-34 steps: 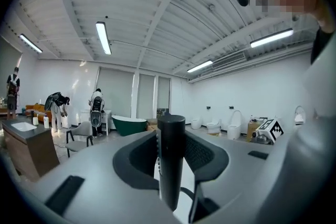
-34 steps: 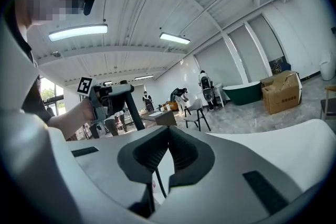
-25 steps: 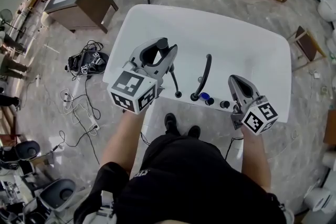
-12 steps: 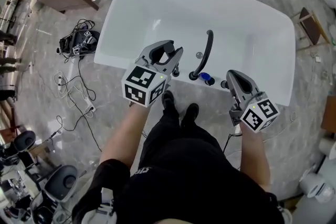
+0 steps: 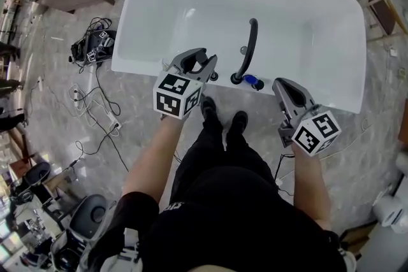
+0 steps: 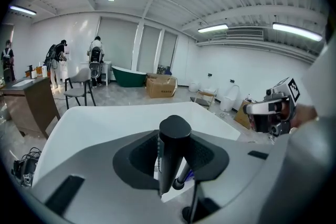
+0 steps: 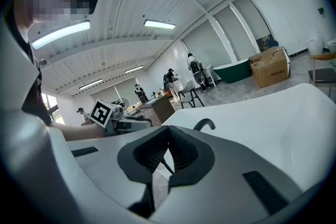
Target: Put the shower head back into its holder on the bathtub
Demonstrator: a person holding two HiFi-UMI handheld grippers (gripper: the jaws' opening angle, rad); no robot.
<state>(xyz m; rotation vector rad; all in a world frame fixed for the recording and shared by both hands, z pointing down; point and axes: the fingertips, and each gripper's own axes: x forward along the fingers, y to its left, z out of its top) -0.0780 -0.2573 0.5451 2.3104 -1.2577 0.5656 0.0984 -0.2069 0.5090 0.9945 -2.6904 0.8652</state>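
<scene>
The left gripper (image 5: 201, 59) is holding the shower head (image 6: 173, 149), a smooth matte black wand with a rounded top. Its 2 ribbed black pads are standing fairly wide apart and pressing on the wand's sides, and a beaded metal hose is running down the wand's left edge. The gripper and wand are hanging over the near rim of the glossy white, oval bathtub (image 5: 299, 16), just left of the curved black faucet spout (image 5: 250, 44). A small blue piece (image 5: 250, 80) is sitting at the spout's base. The right gripper (image 5: 285, 91) is hovering near the rim further right, its 2 jaws meeting at the tips with nothing gripped. Grey marbled floor tiles (image 5: 70, 105) are surrounding the tub.
</scene>
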